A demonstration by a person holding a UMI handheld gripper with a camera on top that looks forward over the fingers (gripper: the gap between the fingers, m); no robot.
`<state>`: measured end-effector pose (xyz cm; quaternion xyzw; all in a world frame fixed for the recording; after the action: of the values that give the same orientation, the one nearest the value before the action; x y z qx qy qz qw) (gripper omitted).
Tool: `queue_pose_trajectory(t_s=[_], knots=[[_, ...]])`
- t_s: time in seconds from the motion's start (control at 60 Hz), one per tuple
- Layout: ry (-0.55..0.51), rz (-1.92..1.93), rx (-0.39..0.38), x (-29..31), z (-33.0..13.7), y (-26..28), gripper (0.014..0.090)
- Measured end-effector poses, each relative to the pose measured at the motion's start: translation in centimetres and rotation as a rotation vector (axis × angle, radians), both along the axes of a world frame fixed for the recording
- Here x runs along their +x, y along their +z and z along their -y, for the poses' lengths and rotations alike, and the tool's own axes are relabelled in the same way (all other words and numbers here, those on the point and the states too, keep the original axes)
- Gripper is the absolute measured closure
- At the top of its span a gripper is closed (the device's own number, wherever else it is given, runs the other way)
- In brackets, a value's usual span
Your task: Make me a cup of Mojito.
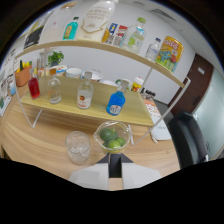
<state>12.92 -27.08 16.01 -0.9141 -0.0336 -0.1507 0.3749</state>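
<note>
Gripper (115, 172) fingers sit narrow, only a slim dark gap between the tips, nothing held; whether they touch the bowl's base can't be told. Landmark: the clear bowl of limes (113, 136) right ahead of the fingertips on the wooden table (40, 145). Bowl looks thin clear plastic or glass, light, slick walls, likely to skid or tip if nudged low; judged best taken by the rim, or reach in for one lime. Limes (111, 140) inside: small, firm, round, waxy, prone to roll, so pinch across the middle. Just left of the bowl, a clear glass (78, 146) that seems to hold ice: rigid, breakable, possibly wet, grip mid-wall, not the lip. Beyond the bowl on the raised wooden shelf: blue bottle (116, 102) straight behind, clear bottle with red label (85, 95) behind-left, another clear bottle (54, 89) further left, red bottle (34, 87) furthest left. Full bottles likely heavy, smooth; take at the body under the shoulder. Top shelf (90, 46) above holds more bottles and packets, too small to name.
</note>
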Motion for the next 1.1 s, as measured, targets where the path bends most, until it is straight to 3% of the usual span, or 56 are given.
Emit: queue_pose_trajectory(t_s=[0.2, 0.633, 0.867, 1.1], knots=[[0.069, 0.446, 0.004, 1.4, -0.9, 2.0, 0.09], [0.398, 1.339, -0.005, 0.0, -3.2, 6.4, 0.0901], [0.51, 1.494, -0.018, -1.6, -3.8, 5.3, 0.0902], [0.5, 1.443, 0.011, -2.0, -3.4, 5.4, 0.0902]])
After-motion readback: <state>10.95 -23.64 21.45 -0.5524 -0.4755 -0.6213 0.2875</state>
